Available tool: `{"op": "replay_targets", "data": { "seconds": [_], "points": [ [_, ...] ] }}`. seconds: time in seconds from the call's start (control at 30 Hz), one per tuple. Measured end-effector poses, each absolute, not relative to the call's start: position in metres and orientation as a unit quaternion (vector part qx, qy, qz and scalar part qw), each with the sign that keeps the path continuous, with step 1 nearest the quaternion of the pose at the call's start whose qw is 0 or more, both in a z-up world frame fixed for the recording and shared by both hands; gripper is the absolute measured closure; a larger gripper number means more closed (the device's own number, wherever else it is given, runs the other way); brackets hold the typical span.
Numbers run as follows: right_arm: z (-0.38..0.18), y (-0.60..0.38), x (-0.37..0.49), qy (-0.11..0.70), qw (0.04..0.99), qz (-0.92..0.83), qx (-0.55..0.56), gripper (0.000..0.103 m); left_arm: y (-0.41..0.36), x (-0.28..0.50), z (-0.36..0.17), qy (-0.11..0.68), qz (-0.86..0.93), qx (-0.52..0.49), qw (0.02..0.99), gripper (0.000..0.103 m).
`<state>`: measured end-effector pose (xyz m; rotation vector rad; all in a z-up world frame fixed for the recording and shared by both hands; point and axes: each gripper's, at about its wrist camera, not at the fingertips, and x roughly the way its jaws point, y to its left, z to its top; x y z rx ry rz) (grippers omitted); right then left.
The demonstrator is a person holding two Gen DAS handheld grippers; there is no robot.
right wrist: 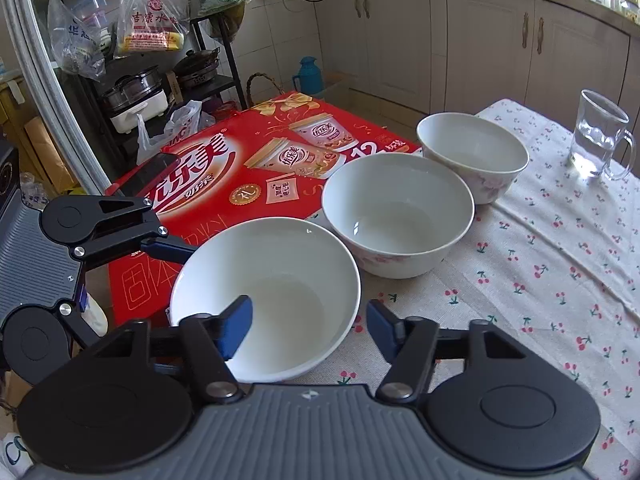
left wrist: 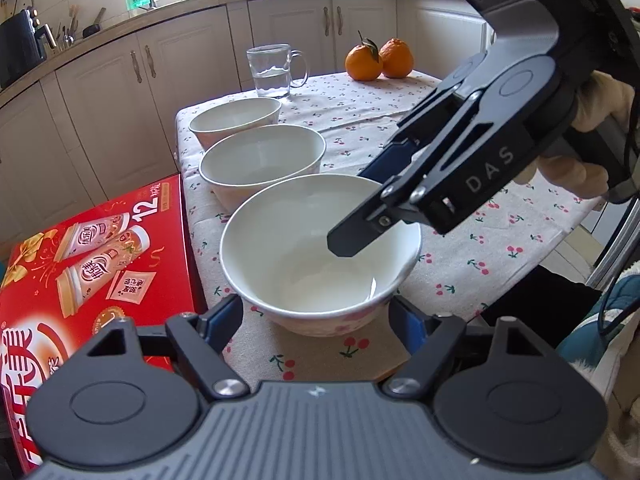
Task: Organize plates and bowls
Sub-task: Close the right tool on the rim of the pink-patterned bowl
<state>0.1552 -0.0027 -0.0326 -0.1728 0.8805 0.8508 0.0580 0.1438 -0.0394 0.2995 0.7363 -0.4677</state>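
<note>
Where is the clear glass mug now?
The clear glass mug stands at the table's far end, beyond the three white bowls, left of the two oranges.

Three empty white bowls (right wrist: 400, 216) stand upright in a row along the cherry-print tablecloth's (right wrist: 560, 280) edge.

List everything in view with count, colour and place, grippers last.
bowls: three, white, in a row along the table edge: near bowl, middle bowl, far bowl
glass mug: one, clear, some water, beyond the bowls
oranges: two, far table end
tablecloth: one, white with cherries
box: one, red, beside the table
left gripper: black, closed against near bowl's base
right gripper: black, open, straddling near bowl's rim
</note>
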Motion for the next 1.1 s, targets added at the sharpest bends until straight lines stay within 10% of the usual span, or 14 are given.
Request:
{"op": "replay_targets", "data": {
  "seconds": [1.1],
  "points": [
    [-0.017,-0.086,0.131,0.404,0.853,0.327,-0.057,0.047,0.071,0.074,-0.030,0.326,-0.323,0.169,0.872,0.026]
  ]
}}
